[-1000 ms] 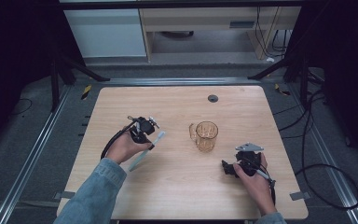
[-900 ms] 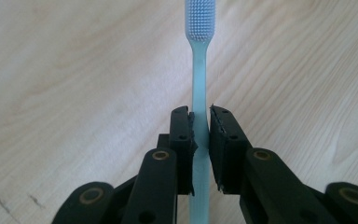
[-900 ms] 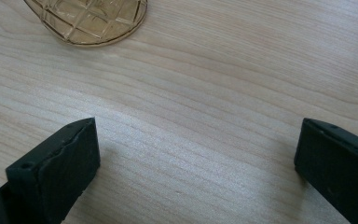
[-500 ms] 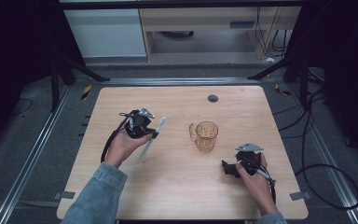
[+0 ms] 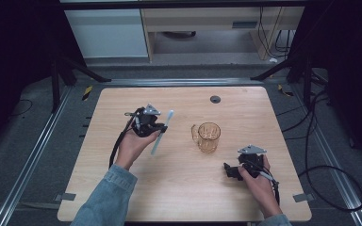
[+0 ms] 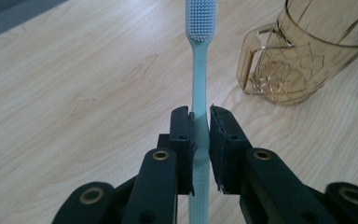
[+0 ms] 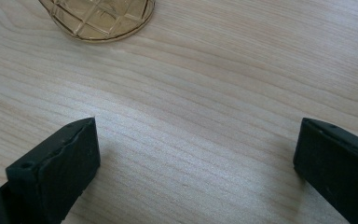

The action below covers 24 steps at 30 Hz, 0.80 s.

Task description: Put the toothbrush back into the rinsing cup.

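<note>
Left hand-held gripper [image 5: 162, 129] is pinching a pale blue toothbrush [image 5: 161, 133] partway along the handle, jaws pressed flat against both sides of it. In the left gripper view the toothbrush [image 6: 199, 70] is running straight out ahead of the left hand-held gripper [image 6: 200, 126], bristle head at the far end, pointing toward the amber glass mug [image 6: 303, 51]. Brush is riding clear above the worktop [image 5: 122, 101], left of the amber glass mug [image 5: 208, 137] and near it, not touching.

Right hand-held gripper [image 5: 230, 172] is resting low at the worktop's right front, jaws standing wide apart with nothing between them; in the right gripper view the right hand-held gripper [image 7: 196, 158] is looking at bare wood grain, the mug's patterned base [image 7: 100, 16] sitting just beyond.

Handling judgement: toothbrush is looking light, slim and fairly stiff, smooth plastic that could twist or slip in a narrow pinch; the present hold on the flatter mid-handle seems sound, keeping the bristles free. The mug looks like rigid, breakable glass or clear plastic, upright and open-mouthed, handle turned toward the left hand; likely to tip if the brush knocks the rim.

No brand, label or writing is readable on brush, mug or worktop.
</note>
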Tool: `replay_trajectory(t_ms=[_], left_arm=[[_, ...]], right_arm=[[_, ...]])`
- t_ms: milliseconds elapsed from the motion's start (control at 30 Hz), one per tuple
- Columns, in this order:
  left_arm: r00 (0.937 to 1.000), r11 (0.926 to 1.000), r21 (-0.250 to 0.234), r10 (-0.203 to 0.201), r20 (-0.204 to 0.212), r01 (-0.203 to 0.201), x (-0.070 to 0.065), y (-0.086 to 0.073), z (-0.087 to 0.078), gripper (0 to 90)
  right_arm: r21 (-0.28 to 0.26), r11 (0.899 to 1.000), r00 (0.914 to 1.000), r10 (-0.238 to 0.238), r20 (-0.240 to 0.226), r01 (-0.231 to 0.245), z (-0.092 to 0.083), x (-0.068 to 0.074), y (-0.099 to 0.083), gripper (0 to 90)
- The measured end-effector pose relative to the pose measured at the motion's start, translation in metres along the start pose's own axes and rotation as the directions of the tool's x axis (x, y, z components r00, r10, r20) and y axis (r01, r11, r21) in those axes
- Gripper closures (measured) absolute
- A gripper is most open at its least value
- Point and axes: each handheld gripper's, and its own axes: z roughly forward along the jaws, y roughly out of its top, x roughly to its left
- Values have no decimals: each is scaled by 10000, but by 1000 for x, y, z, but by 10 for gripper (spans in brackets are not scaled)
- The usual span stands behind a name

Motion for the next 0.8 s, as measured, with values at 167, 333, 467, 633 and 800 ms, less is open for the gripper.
replay_trajectory(t_ms=[167,333,467,633,800], left_arm=[[9999,9968,-804,5,-162,-18,-6,6,-1,793],[9994,9890,-1481,-37,-350,-15,-10,10,-3,792],[9995,9830,-1834,-65,-300,9,-14,14,-3,792],[9991,9705,-2411,-34,-416,-67,-21,19,-1,792],[9988,9593,-2825,-146,-472,7,-21,24,-1,792]], right_arm=[[0,10000,10000,0,-1,0,0,0,0,6],[-6,10000,10000,-30,-23,30,0,0,0,6],[1,10000,10000,-18,-44,18,0,0,0,5],[-5,10000,9999,-55,-86,55,0,-1,0,5],[-7,10000,9999,-95,-116,95,0,-1,0,4]])
